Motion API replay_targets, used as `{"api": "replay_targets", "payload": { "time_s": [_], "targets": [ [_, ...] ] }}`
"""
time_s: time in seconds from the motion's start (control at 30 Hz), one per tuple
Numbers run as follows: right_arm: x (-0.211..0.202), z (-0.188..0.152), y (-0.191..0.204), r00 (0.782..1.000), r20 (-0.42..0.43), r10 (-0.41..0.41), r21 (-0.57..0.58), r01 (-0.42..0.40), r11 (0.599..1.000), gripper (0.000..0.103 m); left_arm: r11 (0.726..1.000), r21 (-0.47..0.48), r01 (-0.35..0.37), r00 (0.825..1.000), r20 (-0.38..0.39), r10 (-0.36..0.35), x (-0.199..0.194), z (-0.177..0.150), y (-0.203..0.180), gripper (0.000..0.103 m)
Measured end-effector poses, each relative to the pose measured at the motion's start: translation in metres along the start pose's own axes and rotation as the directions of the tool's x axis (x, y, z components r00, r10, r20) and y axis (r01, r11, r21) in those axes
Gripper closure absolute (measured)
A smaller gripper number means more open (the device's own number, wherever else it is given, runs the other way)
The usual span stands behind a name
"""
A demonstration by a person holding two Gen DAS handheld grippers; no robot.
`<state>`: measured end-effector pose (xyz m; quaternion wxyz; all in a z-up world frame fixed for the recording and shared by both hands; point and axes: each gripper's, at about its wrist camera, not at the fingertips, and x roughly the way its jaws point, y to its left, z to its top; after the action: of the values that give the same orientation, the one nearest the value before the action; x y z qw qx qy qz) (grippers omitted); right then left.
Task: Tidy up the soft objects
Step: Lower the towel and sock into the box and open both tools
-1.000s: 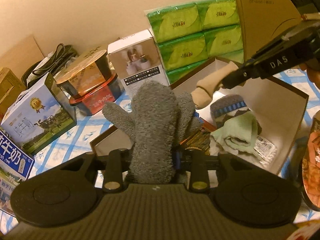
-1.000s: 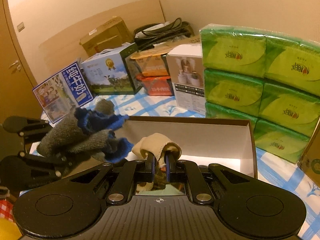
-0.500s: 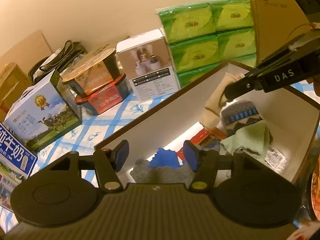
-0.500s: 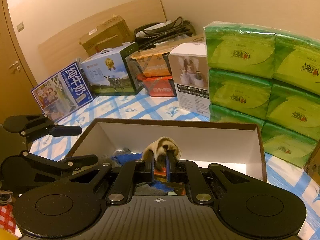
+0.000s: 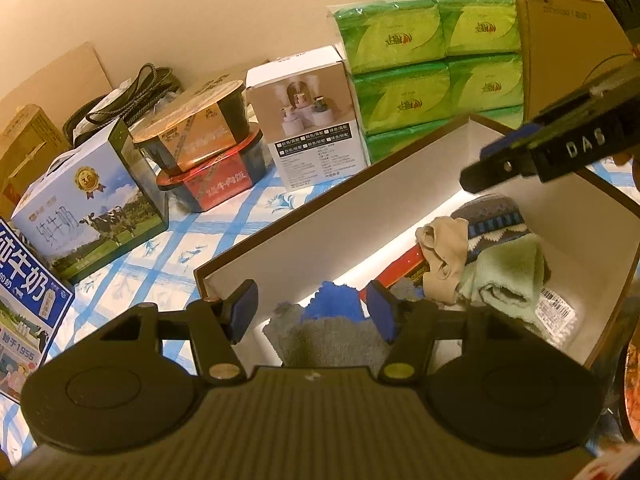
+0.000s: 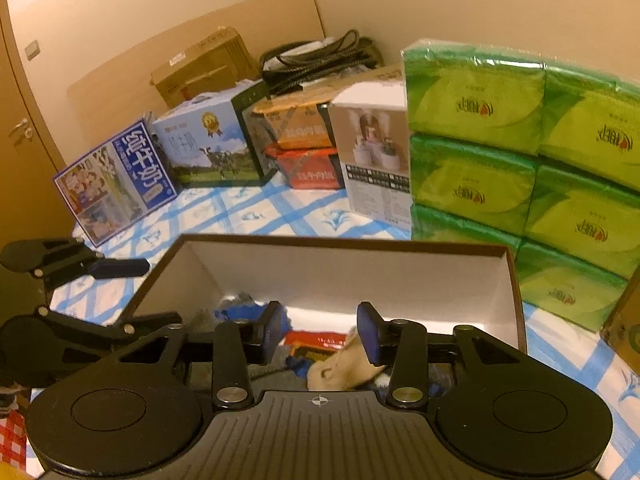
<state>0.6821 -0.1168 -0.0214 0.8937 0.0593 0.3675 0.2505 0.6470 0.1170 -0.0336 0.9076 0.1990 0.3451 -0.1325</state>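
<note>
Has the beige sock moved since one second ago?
Yes. The beige sock dropped from the right gripper, whose jaws just opened, onto the pile inside the box.

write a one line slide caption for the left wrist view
Open left gripper above the grey and blue glove lying in the white box, right gripper open above the beige sock.

Plain cream wall behind everything, lit warm and dim. Blue-and-white checked cloth spread at the foot of that wall. Wooden board leaned flat against the wall; brown door with what looks like a metal handle, left of the wall at the picture's blurred edge.
</note>
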Motion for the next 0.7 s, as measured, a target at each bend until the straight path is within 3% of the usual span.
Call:
{"api": "replay_targets", "payload": {
  "time_s": [0.4,0.7],
  "targets": [
    [-0.023,-0.019,0.000,0.999,-0.021,-0.039,0.022,0.039,0.999,0.058,0.998,-0.060,-0.002,1.000,0.008,0.003,-0.016,0.001,0.005,0.045],
    [-0.092,-0.036,0.012,0.997,0.054,-0.055,0.059,0.052,0.997,0.047,0.984,-0.167,-0.055,0.998,0.020,0.059,-0.065,-0.005,0.025,0.045]
  ]
}}
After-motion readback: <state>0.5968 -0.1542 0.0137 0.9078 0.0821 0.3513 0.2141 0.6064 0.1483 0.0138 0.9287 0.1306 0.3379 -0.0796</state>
